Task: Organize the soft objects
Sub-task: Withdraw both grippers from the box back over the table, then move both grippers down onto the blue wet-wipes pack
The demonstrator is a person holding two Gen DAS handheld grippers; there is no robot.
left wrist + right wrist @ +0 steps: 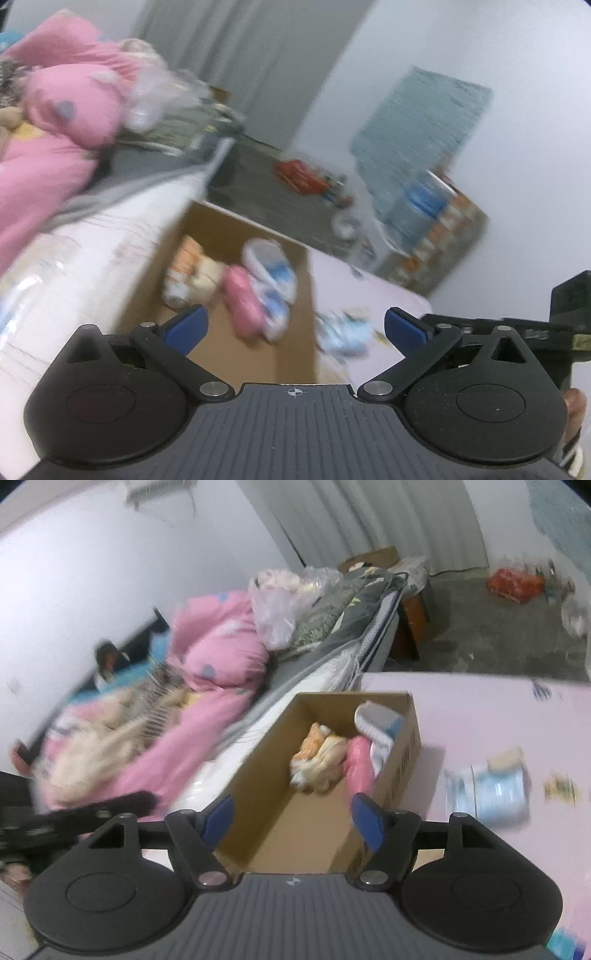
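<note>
The left gripper (295,326) is opened wide and nothing is held in it. The right gripper (291,821) is also open, a bit less wide, and nothing is held there either.

A cardboard box (400,738) is seen on a pale pink table (480,716), next to a bed (207,786) with a pink blanket (218,657). Some soft things are already packed at the far end of the box — an orange and cream bundle (319,755), a pink roll (358,764) and a white and blue soft thing (380,725). One more soft thing, pale blue and white (487,788), is left on the table just beside the box. It is blurred, so its kind cannot be told.

It is judged to be light and squashy. It would not be broken by a firm squeeze, but it could flop or come undone if only a corner is pinched. It is best taken around its thick middle, so that it is kept bunched together — then it can be lifted and dropped into the empty near end of the box.
</note>
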